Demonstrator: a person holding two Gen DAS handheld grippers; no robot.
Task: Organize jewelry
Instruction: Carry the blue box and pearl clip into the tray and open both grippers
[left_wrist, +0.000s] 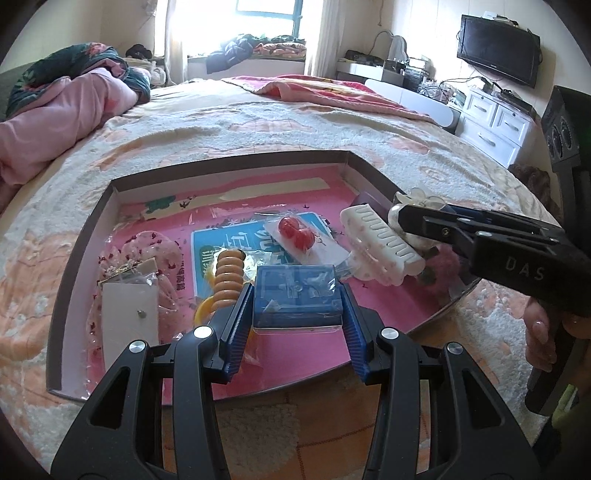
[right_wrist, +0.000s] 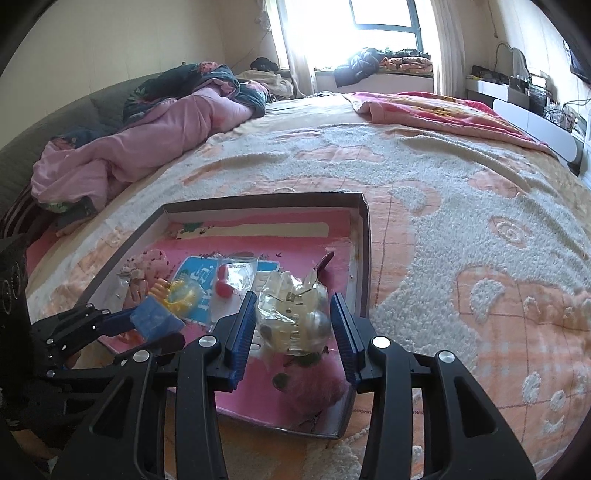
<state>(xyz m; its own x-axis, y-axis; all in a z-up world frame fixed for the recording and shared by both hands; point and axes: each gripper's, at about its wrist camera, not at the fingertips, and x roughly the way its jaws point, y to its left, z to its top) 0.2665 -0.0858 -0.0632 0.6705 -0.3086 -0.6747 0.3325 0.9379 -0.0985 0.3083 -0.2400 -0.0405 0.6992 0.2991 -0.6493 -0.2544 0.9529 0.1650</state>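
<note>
We bracket the blue box (left_wrist: 295, 295) between our left gripper (left_wrist: 295, 314), seemingly clamped, while our right gripper (right_wrist: 293, 325) spreads wide around the clear clip (right_wrist: 291, 317), ready to sort.

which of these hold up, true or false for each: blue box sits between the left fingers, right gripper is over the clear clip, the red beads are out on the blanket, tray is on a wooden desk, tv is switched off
1. The blue box sits between the left gripper's fingers. True; whether they press on it cannot be told.
2. The right gripper has its fingers either side of the clear hair clip. True; gaps show on both sides.
3. The red beads lie out on the blanket. False: they lie in a clear packet inside the tray.
4. The tray rests on a wooden desk. False: it rests on the peach and white blanket covering the bed.
5. The wall TV screen is dark. True.
</note>
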